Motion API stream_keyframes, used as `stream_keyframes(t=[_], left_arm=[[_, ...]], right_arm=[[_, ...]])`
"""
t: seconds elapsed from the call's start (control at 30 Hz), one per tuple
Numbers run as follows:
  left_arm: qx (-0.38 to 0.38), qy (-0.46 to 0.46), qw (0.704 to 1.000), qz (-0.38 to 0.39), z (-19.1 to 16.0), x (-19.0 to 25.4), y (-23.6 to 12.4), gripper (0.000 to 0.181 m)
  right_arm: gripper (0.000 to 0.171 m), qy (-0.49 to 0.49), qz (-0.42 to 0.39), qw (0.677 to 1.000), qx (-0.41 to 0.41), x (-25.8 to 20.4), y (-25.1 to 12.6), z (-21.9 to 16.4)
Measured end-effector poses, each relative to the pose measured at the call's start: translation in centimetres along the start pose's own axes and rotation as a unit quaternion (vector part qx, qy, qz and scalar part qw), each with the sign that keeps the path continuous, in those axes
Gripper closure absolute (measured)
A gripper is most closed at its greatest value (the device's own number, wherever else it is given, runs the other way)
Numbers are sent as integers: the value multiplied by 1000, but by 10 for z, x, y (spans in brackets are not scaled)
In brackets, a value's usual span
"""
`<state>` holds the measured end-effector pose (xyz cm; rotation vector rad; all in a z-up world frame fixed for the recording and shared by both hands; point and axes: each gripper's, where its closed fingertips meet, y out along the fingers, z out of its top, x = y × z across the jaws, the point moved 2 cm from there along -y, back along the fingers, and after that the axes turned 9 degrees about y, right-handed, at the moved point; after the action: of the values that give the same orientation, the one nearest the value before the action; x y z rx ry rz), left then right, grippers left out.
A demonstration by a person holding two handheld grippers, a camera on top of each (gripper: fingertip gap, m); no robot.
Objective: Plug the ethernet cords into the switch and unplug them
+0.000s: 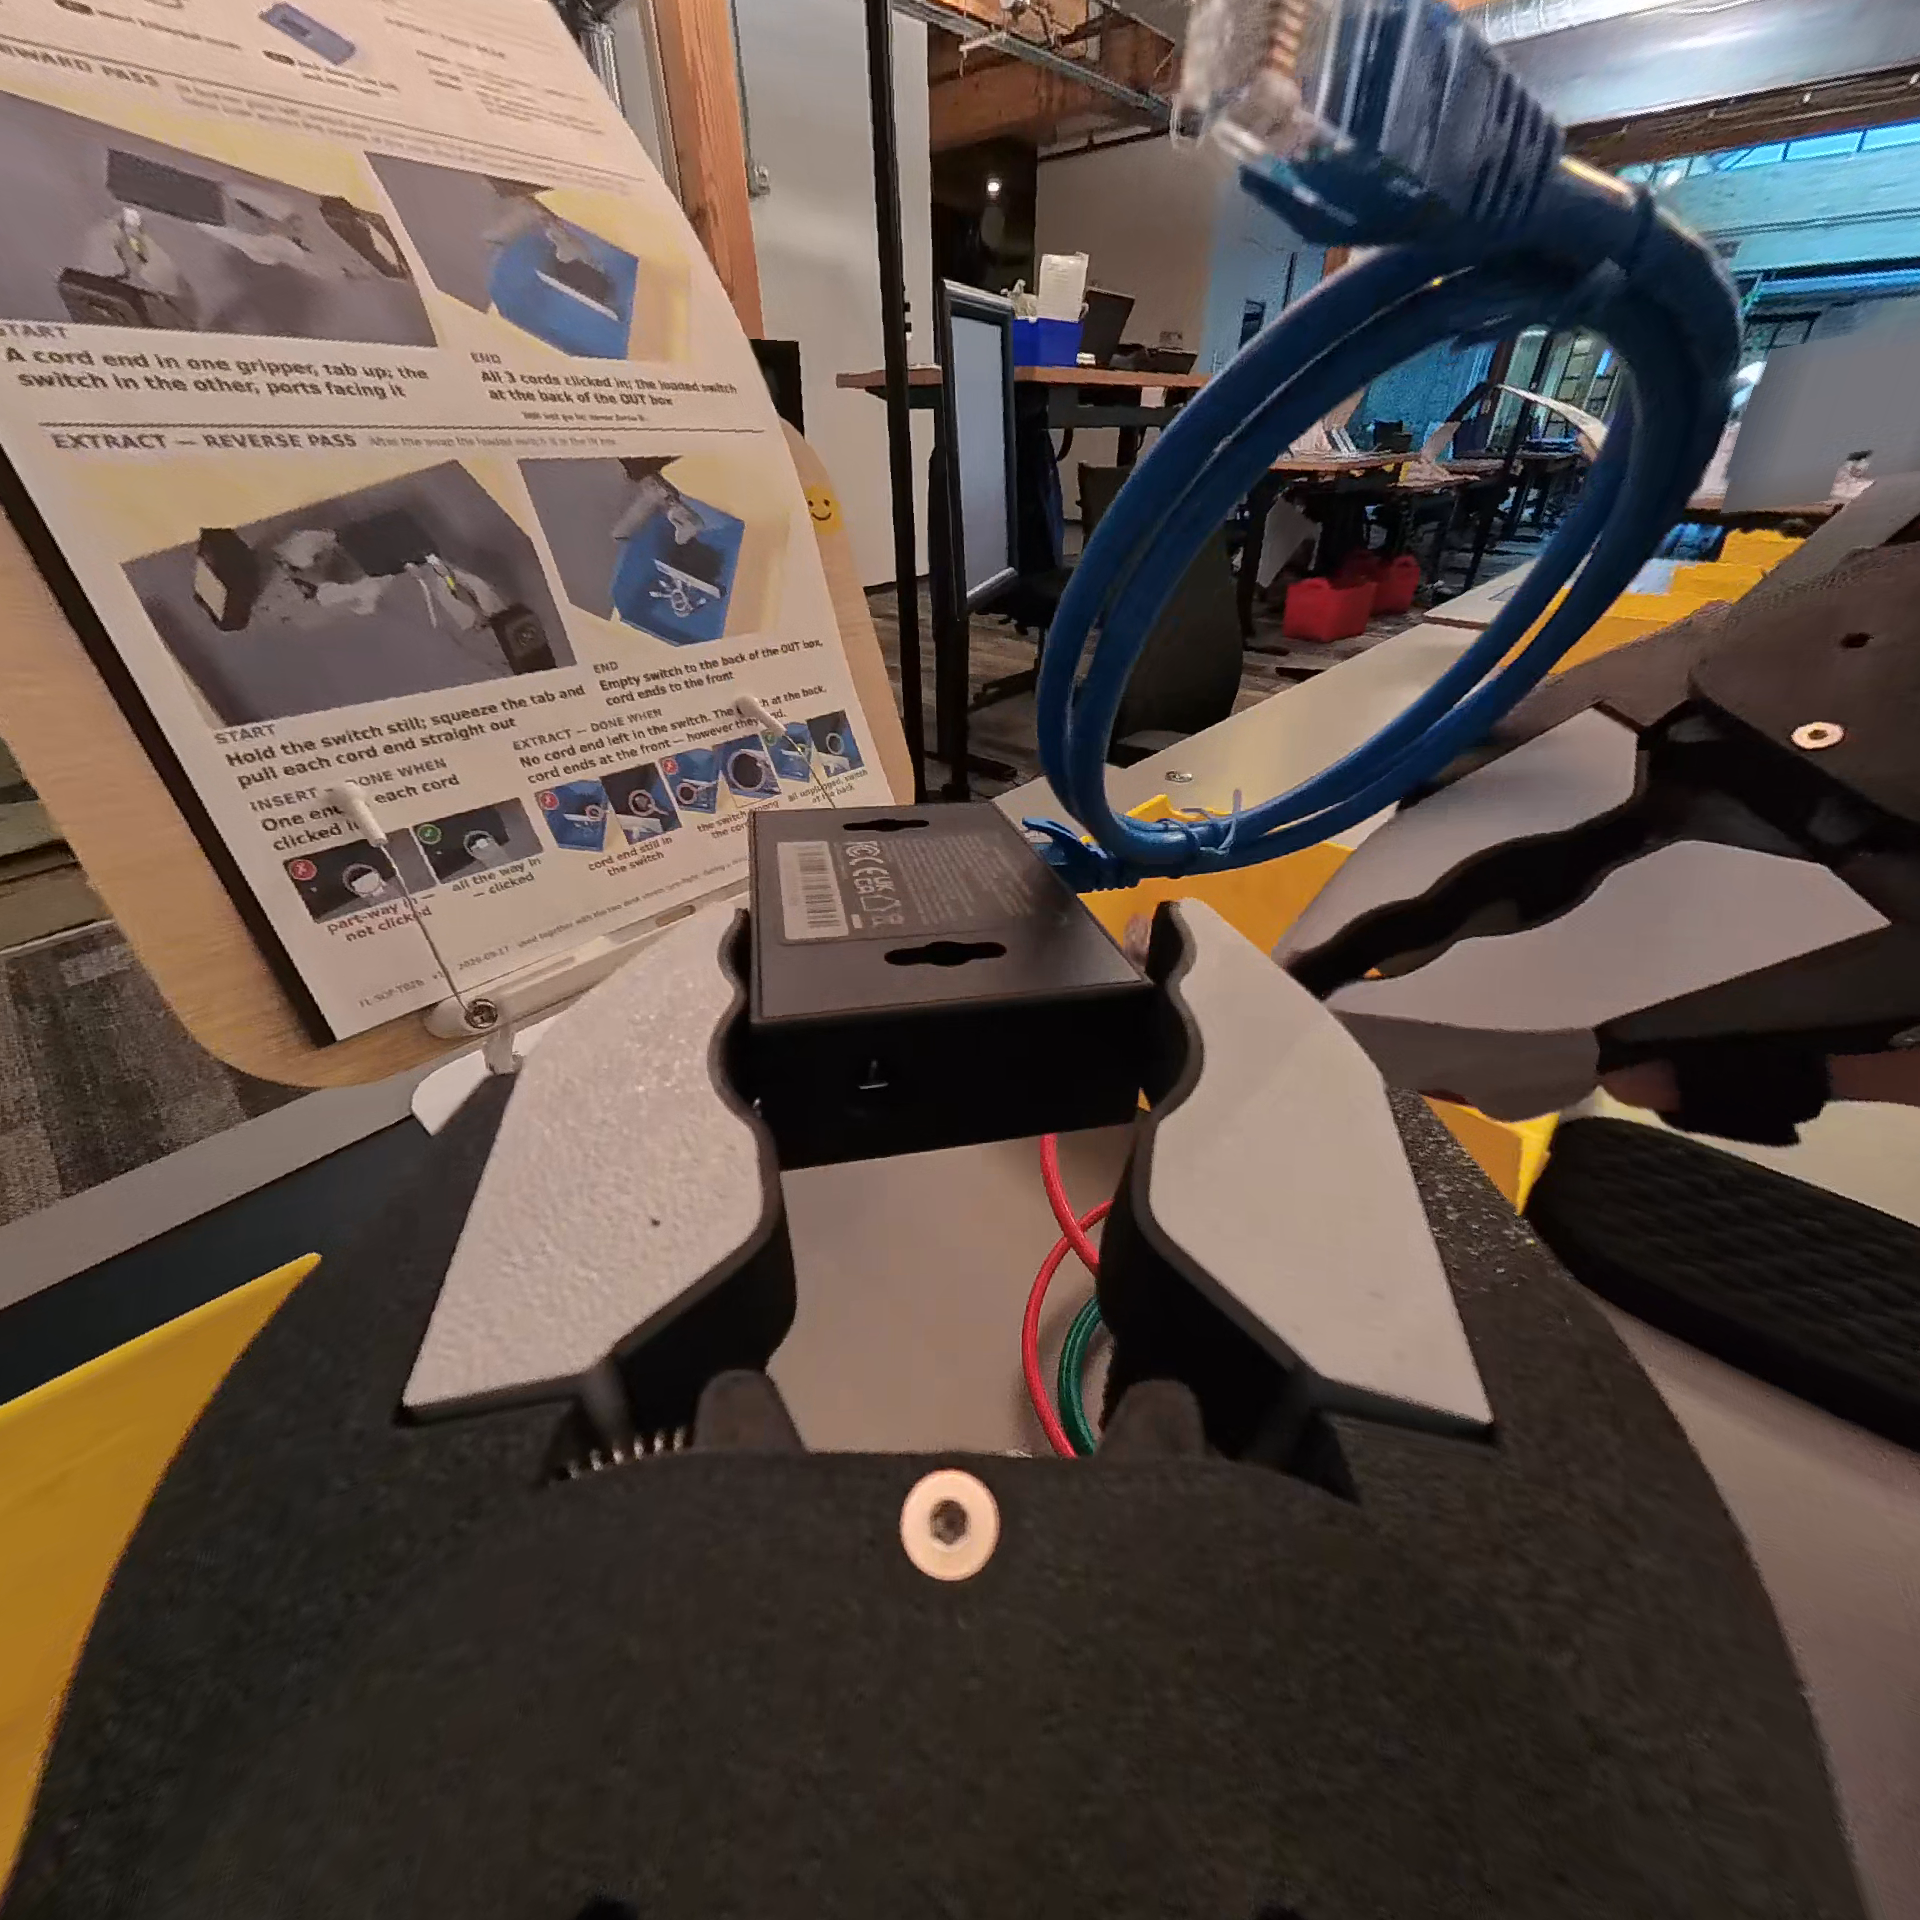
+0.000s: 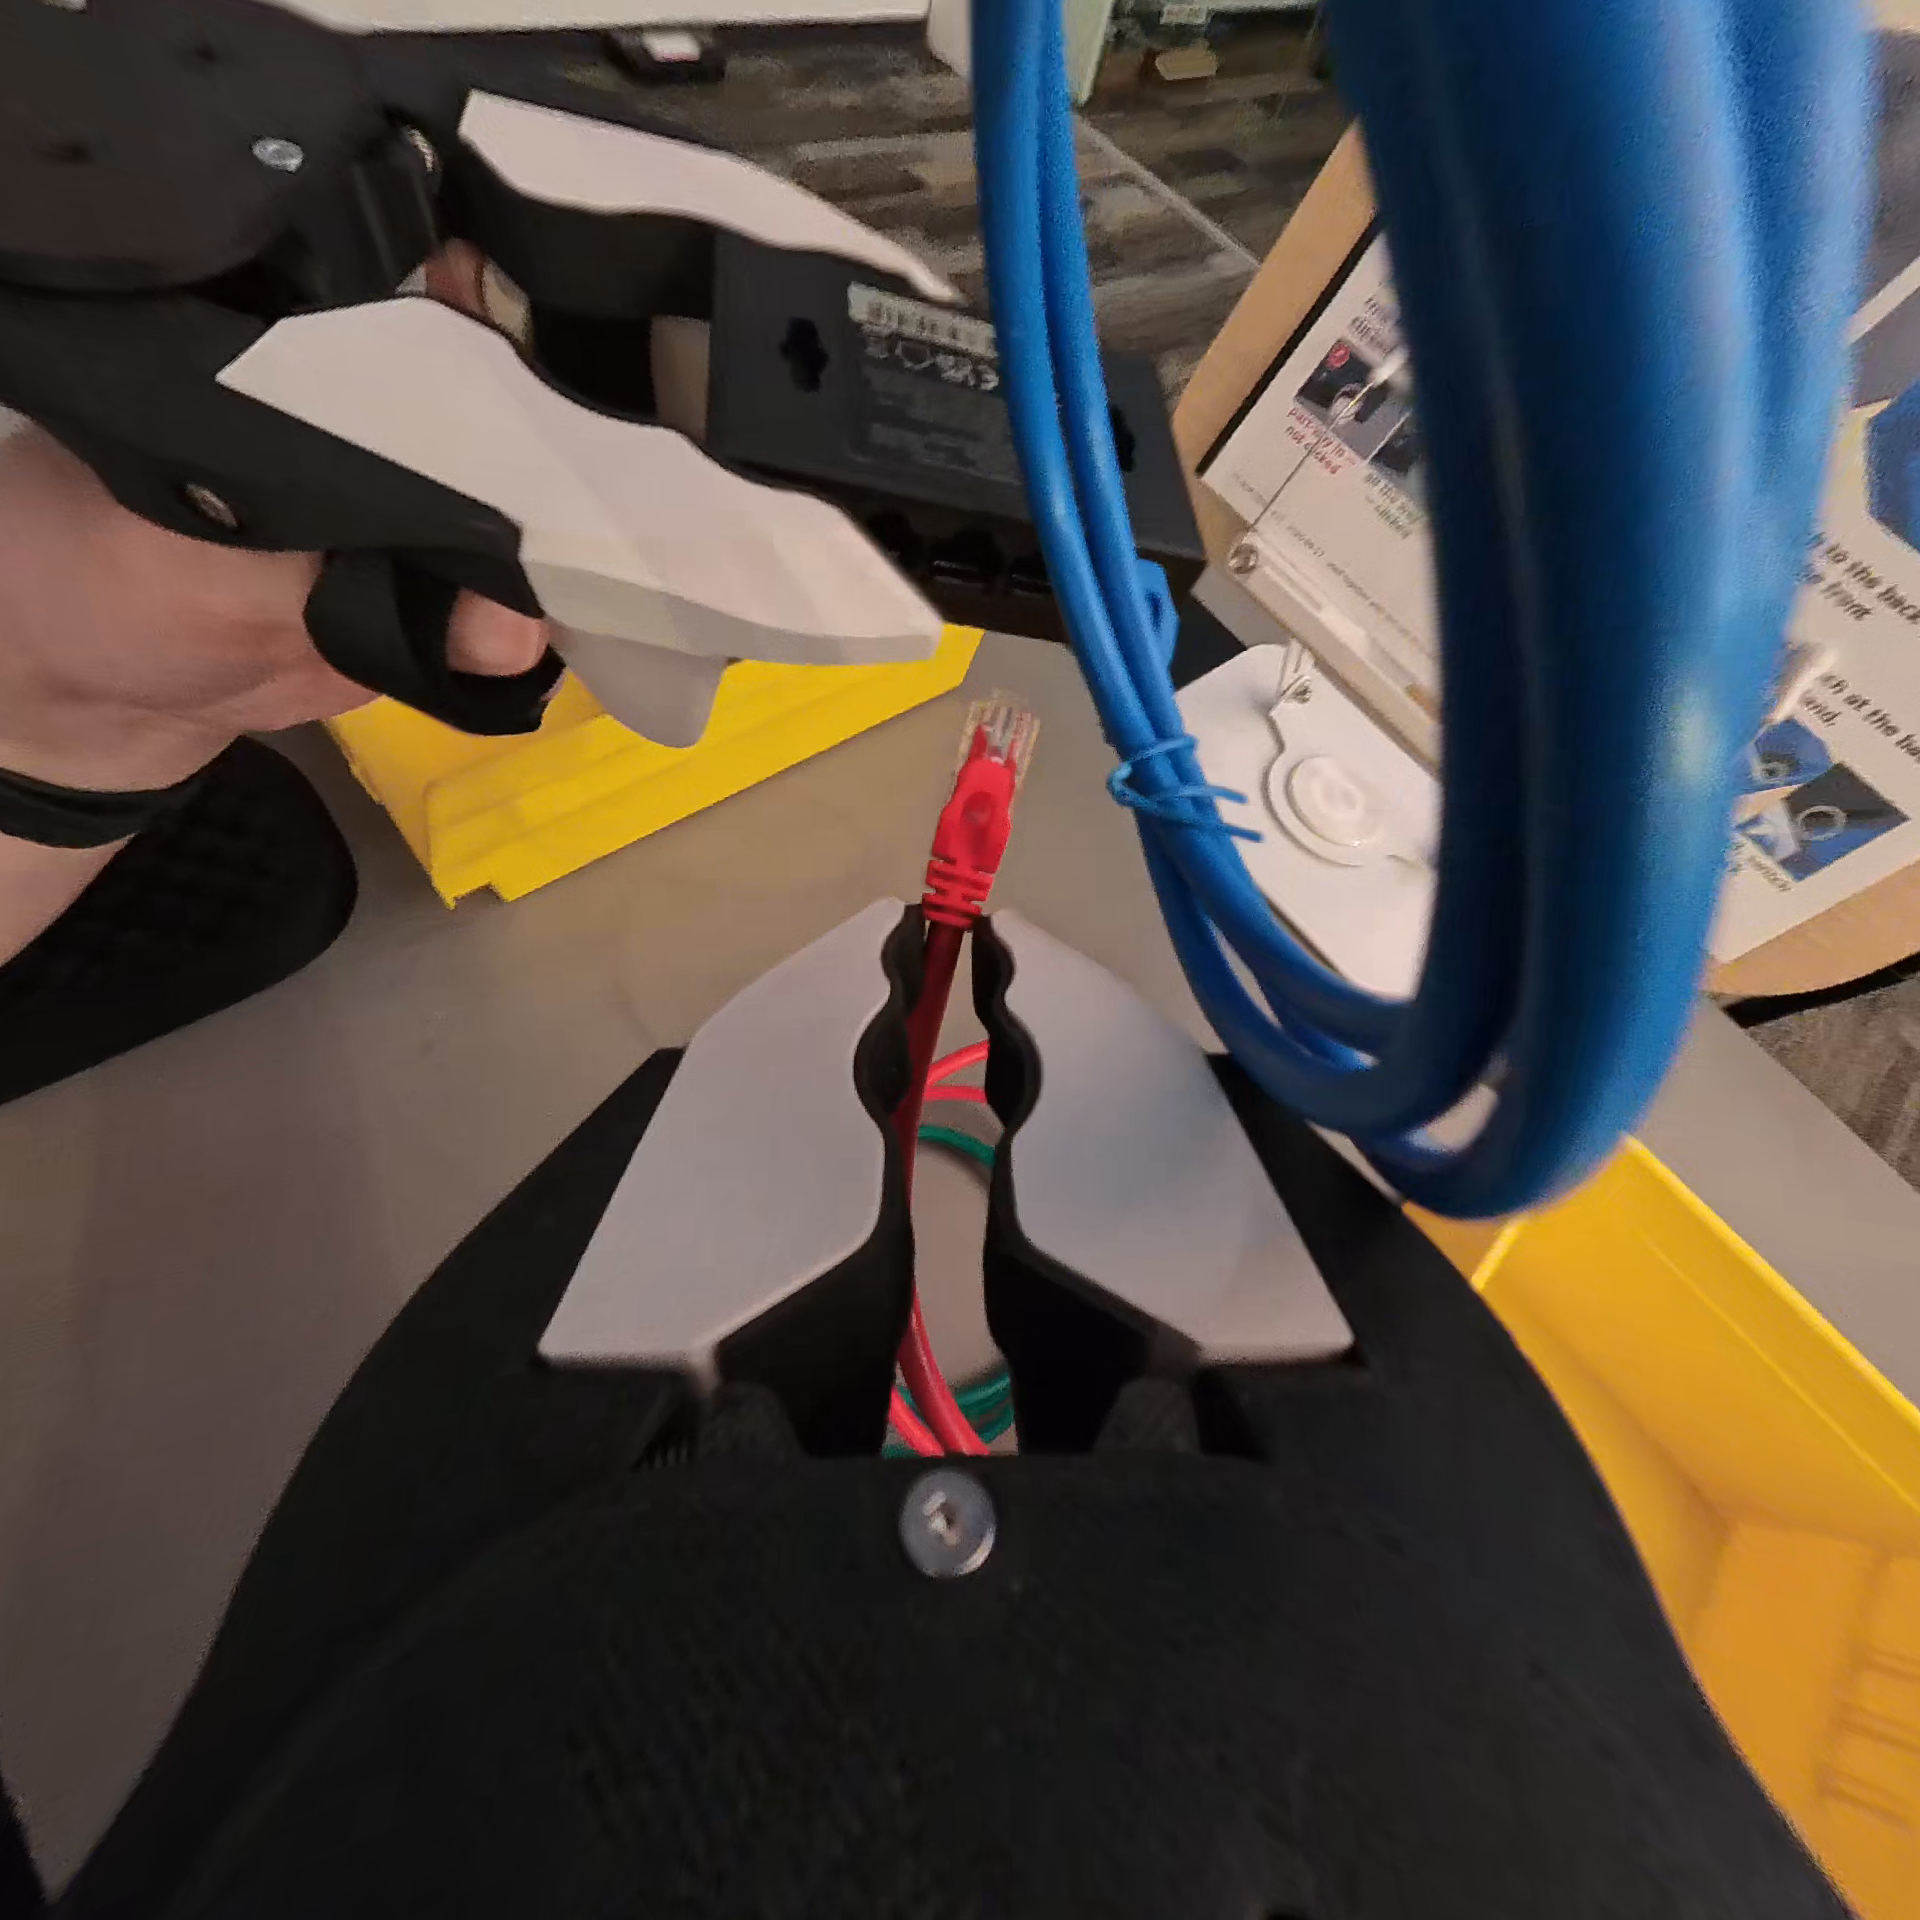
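- Left gripper (image 1: pixel 951 1023): clamped on the black switch (image 1: pixel 935 914), held off the table with its labelled underside up. Ports face away from the left wrist view; the right wrist view shows only a dark, blurred row of them.
- Right gripper (image 2: pixel 951 920): pinched on the red cord (image 2: pixel 935 997) just behind the boot, the clear plug (image 2: pixel 1000 727) pointing toward the switch, not touching it.
- Blue cord (image 1: pixel 1351 582): tied coil hanging between the grippers. One plug sits blurred at the top of the left wrist view; its far end, near the switch, is hard to make out.
- Green cord (image 2: pixel 956 1138): only short arcs show between the fingers, on the grey table (image 2: pixel 416 1091).
- Yellow bin (image 2: pixel 1704 1455): cut off by the frame edge.
- Instruction sheet (image 1: pixel 395 520): propped on a stand behind the switch.
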<state>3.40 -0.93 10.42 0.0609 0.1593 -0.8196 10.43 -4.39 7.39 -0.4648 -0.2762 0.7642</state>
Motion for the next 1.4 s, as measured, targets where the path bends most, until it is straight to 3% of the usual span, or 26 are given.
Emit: stream_keyframes(t=[0.4,0.6,1.0,1.4], left_arm=[[-33,14,999,39,-13,0,7,109],[-5,55,998,-18,-8,25,12,109],[21,123,991,-43,-5,41,12,109],[44,125,990,-49,-4,45,12,109]], right_arm=[[161,8,2,1000,3,3,1,2],[162,13,-15,1000,-24,10,-1,-6],[162,-12,-8,999,-51,9,-17,-15],[162,-4,-10,999,-47,11,-22,-15]])
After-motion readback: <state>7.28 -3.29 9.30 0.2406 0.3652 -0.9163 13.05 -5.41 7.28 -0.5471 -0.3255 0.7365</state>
